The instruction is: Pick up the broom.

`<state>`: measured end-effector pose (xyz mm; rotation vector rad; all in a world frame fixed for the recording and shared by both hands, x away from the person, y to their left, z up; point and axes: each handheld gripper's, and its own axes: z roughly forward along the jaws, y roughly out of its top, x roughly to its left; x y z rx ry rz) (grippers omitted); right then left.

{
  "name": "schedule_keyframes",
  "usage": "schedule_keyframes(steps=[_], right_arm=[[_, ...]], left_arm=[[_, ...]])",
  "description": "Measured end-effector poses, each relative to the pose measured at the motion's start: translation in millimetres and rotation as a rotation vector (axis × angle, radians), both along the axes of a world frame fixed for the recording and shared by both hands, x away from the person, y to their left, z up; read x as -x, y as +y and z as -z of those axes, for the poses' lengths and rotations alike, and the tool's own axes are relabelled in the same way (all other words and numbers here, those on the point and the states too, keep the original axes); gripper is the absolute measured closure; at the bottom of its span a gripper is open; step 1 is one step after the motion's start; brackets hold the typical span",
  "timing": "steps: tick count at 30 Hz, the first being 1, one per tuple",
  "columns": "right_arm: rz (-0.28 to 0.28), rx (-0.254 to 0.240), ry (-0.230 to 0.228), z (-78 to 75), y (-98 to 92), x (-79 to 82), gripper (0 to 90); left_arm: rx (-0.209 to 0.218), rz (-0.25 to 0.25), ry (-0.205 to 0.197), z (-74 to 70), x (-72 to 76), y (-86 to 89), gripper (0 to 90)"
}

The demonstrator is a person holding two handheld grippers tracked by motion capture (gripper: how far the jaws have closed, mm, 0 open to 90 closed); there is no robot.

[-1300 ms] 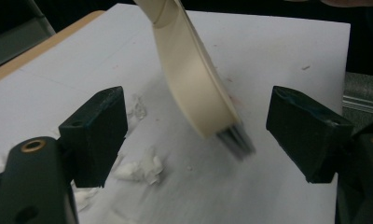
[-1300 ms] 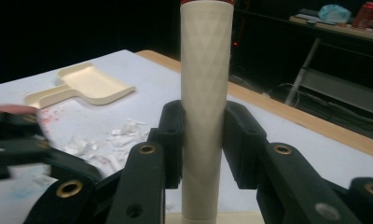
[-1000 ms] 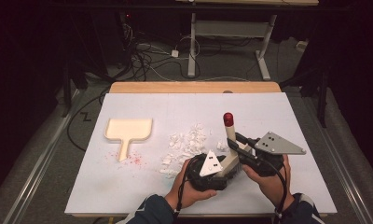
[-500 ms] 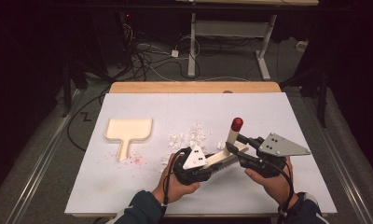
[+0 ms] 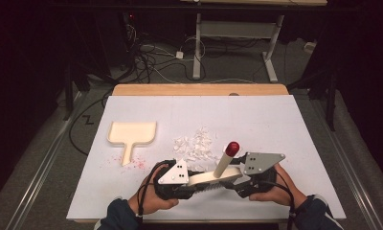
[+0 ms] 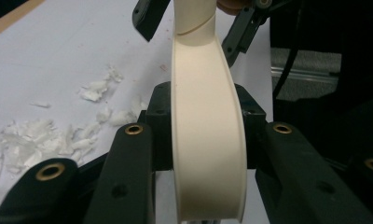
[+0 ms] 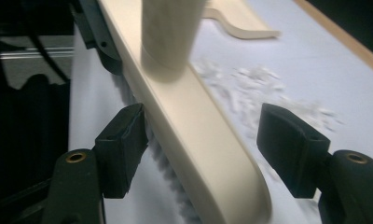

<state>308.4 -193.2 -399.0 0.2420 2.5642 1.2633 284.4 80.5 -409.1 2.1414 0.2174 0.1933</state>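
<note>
A cream brush point(image 5: 213, 178) with a red-tipped handle point(image 5: 232, 147) lies level just above the white table near its front edge, between my two grippers. My left gripper point(image 5: 193, 184) is shut on one end of the brush head point(image 6: 208, 140), and its pads point(image 6: 159, 126) press both sides. My right gripper point(image 5: 237, 184) has just been opening its jaws. The other end of the brush point(image 7: 198, 140) lies between them, with the right pad point(image 7: 289, 149) well clear of it. White scraps point(image 5: 197, 143) lie just behind the brush. A cream dustpan point(image 5: 132, 134) rests at the left.
Red crumbs point(image 5: 137, 163) dot the white sheet by the dustpan's handle. The table's wooden far edge point(image 5: 199, 89) runs along the back, and beyond it are cables and desk legs point(image 5: 197, 43) on the floor. The right half of the sheet point(image 5: 285, 129) is bare.
The left gripper moved left and closed on the brush head. The brush came down from tilted up to level. The right gripper's jaws came apart around it.
</note>
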Motion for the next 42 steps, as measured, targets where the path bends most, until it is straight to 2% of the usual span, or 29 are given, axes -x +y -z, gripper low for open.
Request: schedule_keyframes(steps=[1, 3, 5, 6, 8, 11, 12, 13, 14, 15, 16, 18, 20, 22, 25, 27, 31, 34, 36, 38, 42], right_arm=[[-0.021, -0.003, 0.011, 3.5, 3.0, 0.5, 35.5], [-0.066, 0.021, 0.045, 10.9, 9.8, -0.4, 35.8], [-0.104, 0.028, 0.07, 16.7, 15.2, 0.7, 44.5], [-0.126, 0.025, 0.065, 18.7, 17.0, 0.9, 47.7], [-0.139, 0.002, 0.089, 20.0, 17.4, 1.7, 53.8], [-0.16, 0.012, 0.074, 19.8, 17.3, 1.8, 59.2], [-0.163, 0.015, 0.064, 19.6, 17.4, 2.9, 61.6], [-0.167, 0.02, 0.063, 19.1, 17.8, 4.3, 65.7], [-0.181, 0.021, 0.068, 18.4, 18.0, 5.6, 67.8], [-0.174, 0.03, 0.055, 17.7, 18.4, 7.0, 67.9], [-0.16, 0.041, 0.036, 16.7, 18.9, 8.1, 68.2], [-0.147, 0.038, 0.033, 15.5, 18.1, 7.1, 68.1], [-0.109, 0.025, 0.018, 14.6, 15.6, 5.8, 68.1], [-0.067, -0.01, 0.0, 12.8, 10.5, 1.5, 68.2], [-0.028, -0.039, -0.009, 7.5, 0.8, -4.0, 68.1], [-0.001, -0.042, -0.028, 3.4, -4.8, -6.9, 68.1], [0.074, -0.06, -0.029, -3.1, -15.3, -15.1, 68.1], [0.131, -0.069, -0.029, -5.7, -22.7, -21.3, 68.1], [0.163, -0.072, -0.028, -6.9, -27.8, -24.7, 68.2], [0.216, -0.064, -0.038, -8.5, -31.7, -28.2, 68.2], [0.284, -0.074, -0.038, -10.5, -39.4, -34.8, 68.2]], left_arm=[[-0.002, 0.012, 0.006, 0.9, 0.8, 0.2, 64.7], [-0.003, 0.036, 0.02, 2.7, 1.5, -0.4, 64.7], [-0.006, 0.047, 0.025, 4.1, 1.8, -2.3, 64.4], [-0.003, 0.046, 0.027, 4.7, 1.3, -2.3, 64.3], [-0.005, 0.048, 0.028, 5.4, 0.3, -2.3, 64.3], [-0.007, 0.029, 0.004, 5.6, 0.8, -2.9, 61.5], [-0.006, 0.009, -0.01, 5.1, 0.8, -2.7, 59.1], [0.001, 0.004, -0.01, 4.1, -0.2, -1.2, 52.9], [0.01, 0.008, -0.011, 3.4, -0.6, 0.7, 50.4], [0.001, -0.009, -0.034, 2.6, 0.1, 1.9, 49.8], [-0.006, -0.026, -0.05, 2.0, 1.0, 3.0, 47.4], [-0.009, -0.071, -0.09, 0.8, 3.0, 6.1, 44.1], [0.006, -0.147, -0.136, 0.4, 7.2, 10.8, 37.9], [0.004, -0.22, -0.183, 0.8, 11.3, 17.9, 28.9], [-0.009, -0.306, -0.209, 4.2, 14.7, 34.7, 22.7], [-0.02, -0.356, -0.211, 8.9, 16.6, 48.5, 21.4], [-0.091, -0.46, -0.218, 24.4, 21.4, 74.6, 19.0], [-0.122, -0.506, -0.203, 36.5, 25.3, 92.8, 16.8], [-0.129, -0.537, -0.189, 43.5, 26.7, 103.0, 16.8], [-0.148, -0.566, -0.198, 47.1, 27.8, 111.7, 16.8], [-0.138, -0.615, -0.177, 53.2, 27.9, 125.2, 16.8]])
